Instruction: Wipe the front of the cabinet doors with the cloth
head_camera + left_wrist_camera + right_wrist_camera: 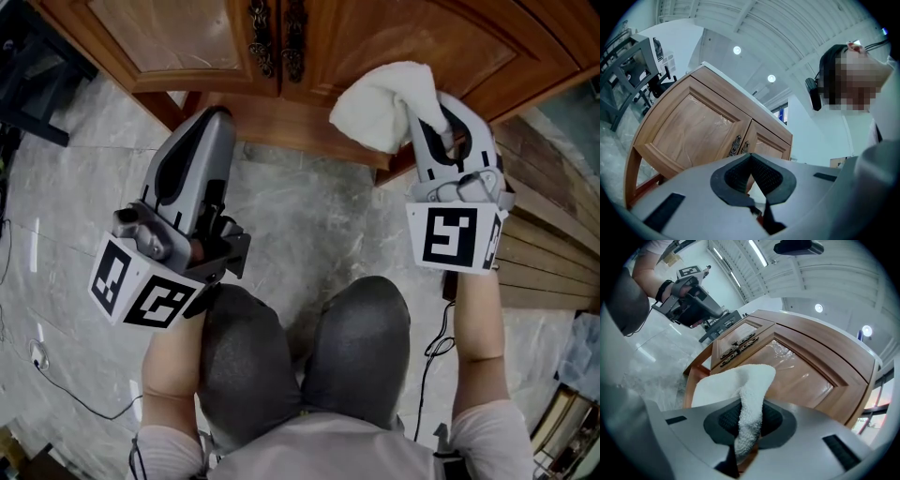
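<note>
The wooden cabinet (309,117) stands ahead, its two doors meeting at dark ornate handles (277,42). A white terry cloth (384,103) bunches out of my right gripper (427,117), which is shut on it, low in front of the right door (801,376). Whether the cloth (740,385) touches the wood I cannot tell. My left gripper (216,117) is shut with nothing in it, its tip held below the left door (689,126). In the left gripper view its dark pads (740,176) meet at the tip, under the handles (739,145).
Grey marble floor (309,216) lies between the cabinet and the person's knees (361,328). Wooden slats (553,234) run along the right. A black stand (28,56) is at the far left, and a cable (56,380) trails on the floor.
</note>
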Demonstrator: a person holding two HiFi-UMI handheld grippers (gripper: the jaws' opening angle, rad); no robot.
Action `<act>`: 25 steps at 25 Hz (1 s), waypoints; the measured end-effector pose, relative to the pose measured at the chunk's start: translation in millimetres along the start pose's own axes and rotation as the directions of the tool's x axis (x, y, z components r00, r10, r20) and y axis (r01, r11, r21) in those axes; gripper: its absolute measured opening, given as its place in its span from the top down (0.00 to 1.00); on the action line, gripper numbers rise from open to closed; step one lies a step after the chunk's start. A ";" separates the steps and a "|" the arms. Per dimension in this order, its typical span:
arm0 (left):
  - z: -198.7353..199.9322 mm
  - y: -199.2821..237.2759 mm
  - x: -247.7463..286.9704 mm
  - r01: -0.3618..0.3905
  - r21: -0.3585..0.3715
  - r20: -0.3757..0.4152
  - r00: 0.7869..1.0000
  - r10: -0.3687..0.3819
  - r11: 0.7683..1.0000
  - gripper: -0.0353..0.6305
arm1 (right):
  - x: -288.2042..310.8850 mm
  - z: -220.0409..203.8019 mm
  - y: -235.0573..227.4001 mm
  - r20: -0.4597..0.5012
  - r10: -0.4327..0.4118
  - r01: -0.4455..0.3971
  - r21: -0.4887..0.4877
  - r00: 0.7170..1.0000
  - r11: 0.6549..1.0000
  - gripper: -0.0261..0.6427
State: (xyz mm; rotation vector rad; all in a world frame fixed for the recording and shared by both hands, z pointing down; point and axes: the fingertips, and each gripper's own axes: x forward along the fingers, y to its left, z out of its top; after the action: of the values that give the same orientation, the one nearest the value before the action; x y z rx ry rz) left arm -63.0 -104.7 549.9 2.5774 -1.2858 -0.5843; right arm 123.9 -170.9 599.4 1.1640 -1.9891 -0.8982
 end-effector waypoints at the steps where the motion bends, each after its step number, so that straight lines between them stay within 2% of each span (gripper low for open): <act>1: -1.0 -1.1 1.1 0.001 0.000 -0.002 1.000 -0.001 1.000 0.92 | -2.4 -5.8 -2.3 -0.010 -0.006 0.006 0.008 1.000 1.000 0.86; 19: -14.4 -14.5 17.4 0.017 -0.008 -0.019 1.000 -0.017 1.000 0.92 | -52.6 -82.8 -39.0 -0.144 -0.087 0.090 0.017 0.986 0.996 0.86; 25: -17.3 -16.6 18.0 0.040 -0.008 -0.036 0.999 -0.040 0.999 0.92 | -55.7 -82.5 -32.2 -0.151 -0.071 0.067 -0.033 0.986 0.997 0.86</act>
State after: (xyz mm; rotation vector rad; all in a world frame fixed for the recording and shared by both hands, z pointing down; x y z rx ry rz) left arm -33.8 -109.1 555.1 2.6009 -1.2206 -0.5463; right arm 226.4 -151.6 607.8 1.2538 -1.8188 -0.8430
